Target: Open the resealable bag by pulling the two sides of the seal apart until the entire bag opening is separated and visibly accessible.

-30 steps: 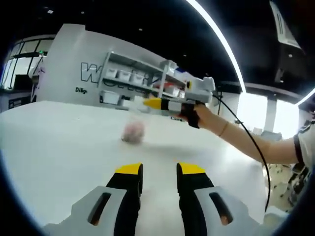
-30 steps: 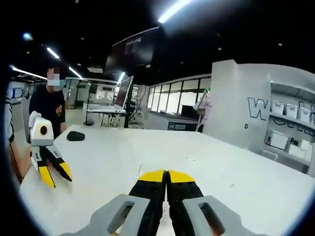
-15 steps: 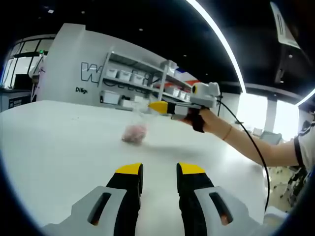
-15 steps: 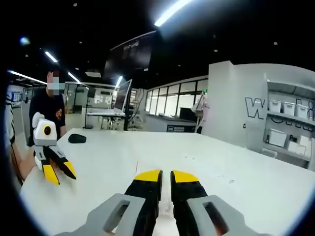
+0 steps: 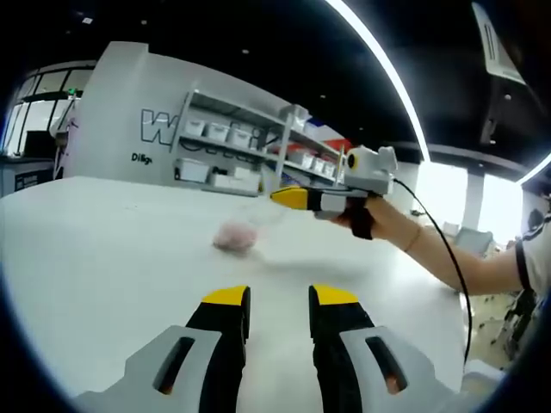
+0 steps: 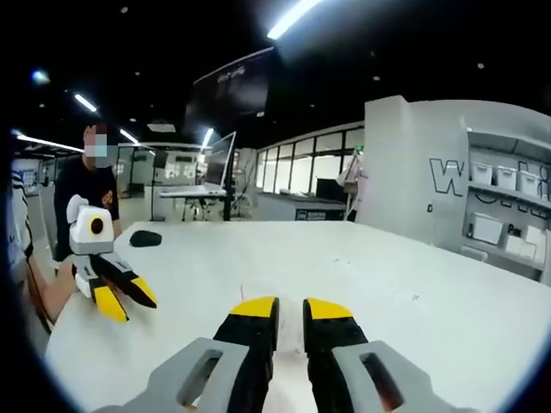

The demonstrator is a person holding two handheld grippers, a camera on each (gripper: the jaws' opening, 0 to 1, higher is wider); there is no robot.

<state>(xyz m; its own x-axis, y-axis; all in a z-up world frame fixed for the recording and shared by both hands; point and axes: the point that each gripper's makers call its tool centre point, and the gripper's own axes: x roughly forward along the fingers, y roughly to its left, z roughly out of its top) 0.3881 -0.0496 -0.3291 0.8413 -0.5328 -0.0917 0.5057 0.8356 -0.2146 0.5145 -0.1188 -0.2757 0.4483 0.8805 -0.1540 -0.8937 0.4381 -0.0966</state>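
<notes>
Currently lying on the white table (image 5: 103,249): resealable bag (image 5: 236,234), clear, pinkish contents, its top edge blurred near the right gripper (image 5: 280,196). Right gripper's fingers (image 6: 254,311) are sitting slightly apart, gripping nothing. Left gripper (image 5: 280,298) is hovering short of the bag, fingers parted, holding nothing.

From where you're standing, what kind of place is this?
Probably an open-plan lab or workshop: a big white table, wall shelves stacked with white storage bins, and glass-walled offices with desks behind, under strip lights on a dark ceiling.
</notes>
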